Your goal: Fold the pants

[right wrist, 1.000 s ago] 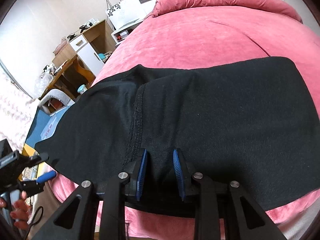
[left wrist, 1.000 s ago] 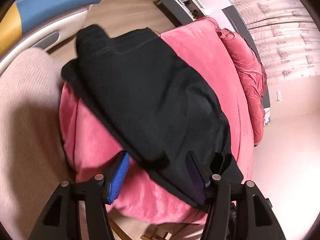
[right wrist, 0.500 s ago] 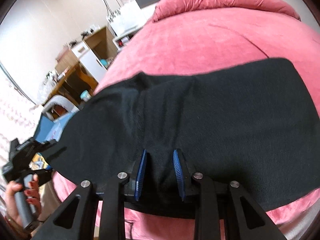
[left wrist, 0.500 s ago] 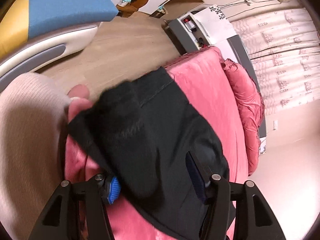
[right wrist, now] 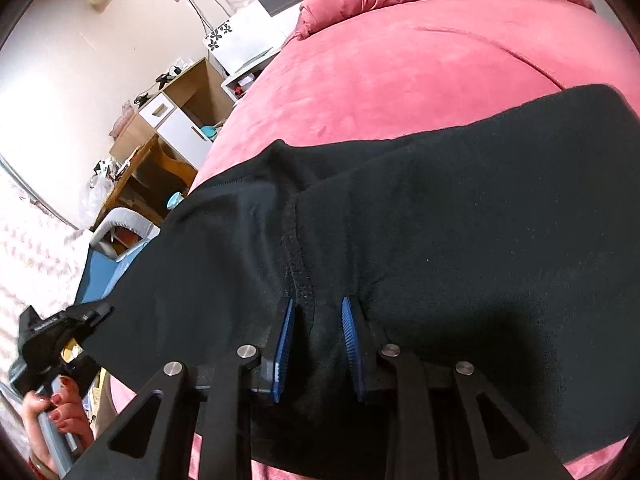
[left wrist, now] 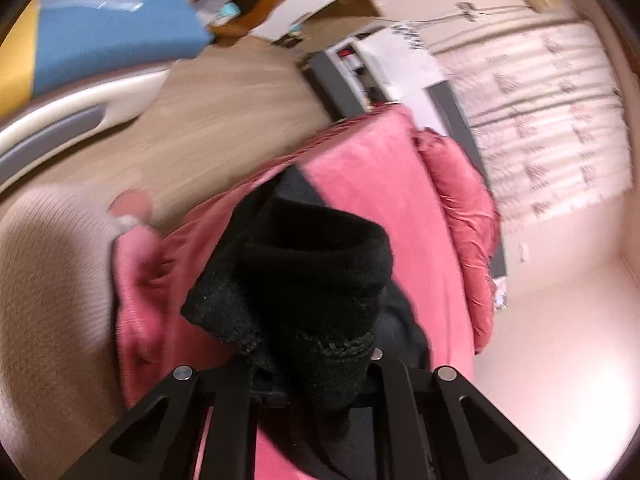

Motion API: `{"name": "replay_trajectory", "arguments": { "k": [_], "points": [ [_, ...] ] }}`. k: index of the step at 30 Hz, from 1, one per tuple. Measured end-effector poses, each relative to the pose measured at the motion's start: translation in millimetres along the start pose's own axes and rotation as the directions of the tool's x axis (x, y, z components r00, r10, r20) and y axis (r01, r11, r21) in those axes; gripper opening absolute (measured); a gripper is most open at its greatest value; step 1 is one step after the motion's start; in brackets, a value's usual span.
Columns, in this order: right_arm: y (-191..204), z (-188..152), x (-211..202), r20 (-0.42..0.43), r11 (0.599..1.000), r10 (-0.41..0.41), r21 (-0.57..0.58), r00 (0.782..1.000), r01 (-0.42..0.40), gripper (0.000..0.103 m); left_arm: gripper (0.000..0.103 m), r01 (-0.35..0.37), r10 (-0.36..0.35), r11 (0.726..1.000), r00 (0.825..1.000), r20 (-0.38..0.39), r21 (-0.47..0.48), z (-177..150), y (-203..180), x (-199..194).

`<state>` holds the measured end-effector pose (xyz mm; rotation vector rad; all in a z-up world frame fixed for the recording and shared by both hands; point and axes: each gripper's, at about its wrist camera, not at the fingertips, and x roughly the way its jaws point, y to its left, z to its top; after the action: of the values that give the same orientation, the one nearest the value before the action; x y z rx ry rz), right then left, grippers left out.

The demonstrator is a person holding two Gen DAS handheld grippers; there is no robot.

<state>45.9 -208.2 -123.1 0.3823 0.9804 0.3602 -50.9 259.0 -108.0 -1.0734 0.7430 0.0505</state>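
Black pants lie across a pink bed cover. My right gripper is shut on a pinch of the pants fabric near a seam, low over the bed's near edge. In the left wrist view my left gripper is shut on a bunched end of the black pants, lifted above the pink cover; its pads are hidden by cloth. The left gripper and the hand holding it also show in the right wrist view, at the pants' left end.
A pink pillow lies at the head of the bed. Wooden floor runs left of the bed. A blue and yellow mat, a wooden desk and a white cabinet stand beyond.
My left gripper closed on the pants' end and lifted it, bunching the cloth up toward the camera. My right gripper kept its hold; the cloth near it has wrinkled.
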Motion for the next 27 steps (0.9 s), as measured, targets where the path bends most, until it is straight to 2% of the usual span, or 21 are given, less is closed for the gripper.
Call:
{"name": "replay_trajectory", "arguments": {
  "k": [4,8,13,15,19,24,27],
  "points": [
    [7,-6,-1,0.024,0.998,-0.031,-0.048,0.999,0.032,0.025,0.013,0.073,-0.076,0.988,0.997,0.017,0.136,-1,-44,-8],
    [10,-4,-2,0.036,0.997,-0.047,-0.06,0.998,0.049,0.025,0.013,0.139,-0.15,0.948,0.989,0.014,0.286,-8,-93,-17],
    [15,2,-15,0.033,0.997,-0.051,-0.058,0.998,0.053,0.028,0.013,0.182,-0.199,0.851,0.98,-0.016,0.492,-30,-157,-20],
    [16,3,-24,0.035,0.997,-0.054,-0.061,0.998,0.056,0.031,0.013,0.205,-0.219,0.818,0.975,-0.039,0.537,-39,-176,-18],
    [3,13,-50,0.053,0.995,-0.086,-0.037,0.995,0.088,0.034,0.013,0.246,-0.245,0.77,0.966,-0.083,0.589,-54,-202,-10],
    [-41,20,-86,0.085,0.991,-0.112,0.088,0.99,0.104,0.036,0.013,0.302,-0.258,0.704,0.952,-0.164,0.643,-82,-233,5],
    [-67,21,-105,0.109,0.982,-0.121,0.16,0.987,0.103,0.038,0.013,0.339,-0.258,0.673,0.941,-0.22,0.657,-100,-243,19]
  ]
}}
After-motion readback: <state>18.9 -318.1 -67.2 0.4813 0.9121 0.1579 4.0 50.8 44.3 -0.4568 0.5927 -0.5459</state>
